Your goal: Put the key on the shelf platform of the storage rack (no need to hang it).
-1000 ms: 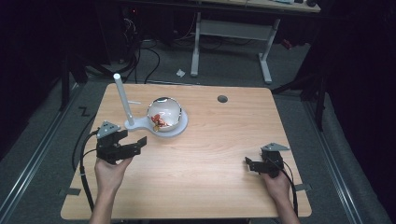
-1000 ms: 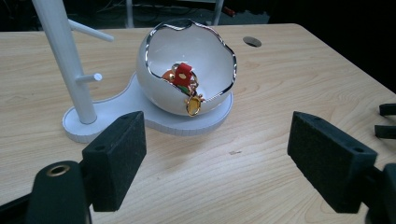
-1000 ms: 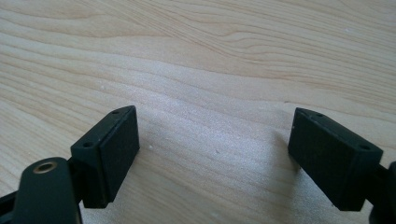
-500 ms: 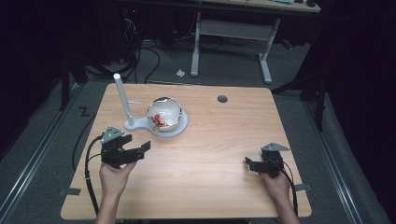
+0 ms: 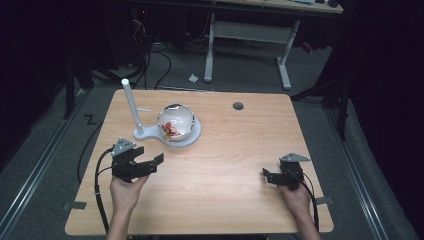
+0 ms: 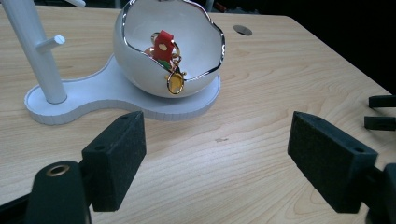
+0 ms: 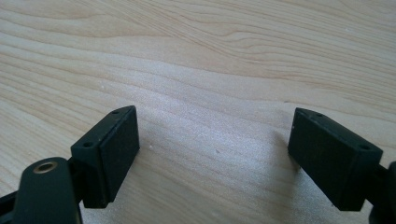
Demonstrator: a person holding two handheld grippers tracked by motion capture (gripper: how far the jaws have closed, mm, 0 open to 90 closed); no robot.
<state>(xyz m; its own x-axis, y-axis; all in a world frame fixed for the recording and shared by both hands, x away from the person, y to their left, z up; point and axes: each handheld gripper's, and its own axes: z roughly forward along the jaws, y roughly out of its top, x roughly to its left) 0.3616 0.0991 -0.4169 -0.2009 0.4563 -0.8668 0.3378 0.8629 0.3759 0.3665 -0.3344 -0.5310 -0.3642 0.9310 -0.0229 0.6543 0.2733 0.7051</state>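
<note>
Dim room; grey carpet floor [image 5: 240,65]; white-legged desk [image 5: 247,32] behind; black cables [image 5: 150,60] on floor.

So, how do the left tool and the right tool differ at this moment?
The left tool is aimed at the white egg-shaped bowl with the red and gold trinket inside; the right tool faces bare wooden table. The left tool sits near the white stand; the right tool is far from it, at the table's right side. Both are open and hold nothing.
</note>
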